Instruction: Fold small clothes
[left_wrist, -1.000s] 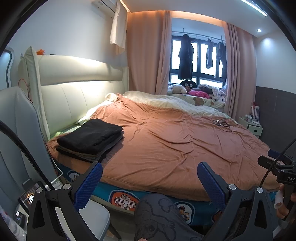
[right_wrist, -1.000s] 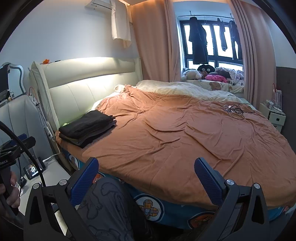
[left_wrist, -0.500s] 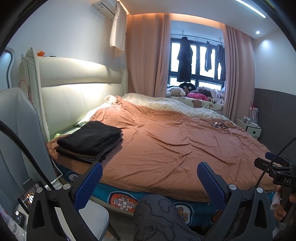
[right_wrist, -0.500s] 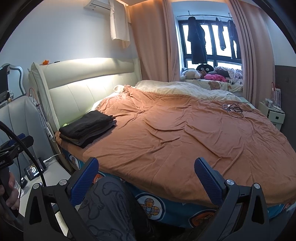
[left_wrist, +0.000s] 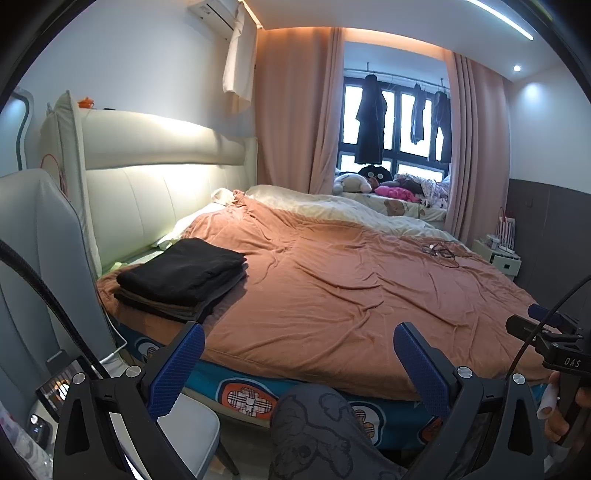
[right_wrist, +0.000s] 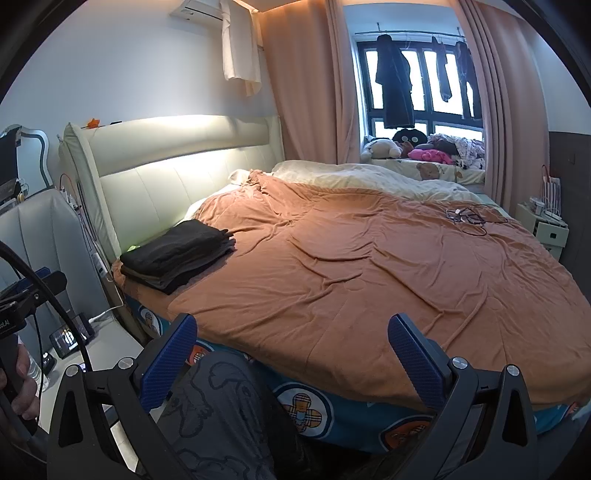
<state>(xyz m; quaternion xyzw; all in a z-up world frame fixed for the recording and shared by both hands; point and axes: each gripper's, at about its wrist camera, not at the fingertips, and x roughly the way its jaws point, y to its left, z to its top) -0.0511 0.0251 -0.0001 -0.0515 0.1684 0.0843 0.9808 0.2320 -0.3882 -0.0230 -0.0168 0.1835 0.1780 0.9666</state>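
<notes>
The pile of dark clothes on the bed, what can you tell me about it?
The pile of dark clothes is a neat stack of folded soft fabric, black on top with dark grey-brown layers beneath. It lies flat on the orange bedspread at the bed's near corner by the cream headboard. Neither gripper touches it.

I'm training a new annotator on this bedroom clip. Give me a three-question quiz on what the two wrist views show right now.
1. True or false: the left gripper is shut on a garment.
2. Where does the stack of folded dark clothes lie? A) by the headboard B) on the windowsill C) on the floor
3. Fill in: the tangle of cables lies on the ____ blanket.

Key: 1 false, both it and the right gripper are open and empty; 2 A; 3 orange-brown.
</notes>
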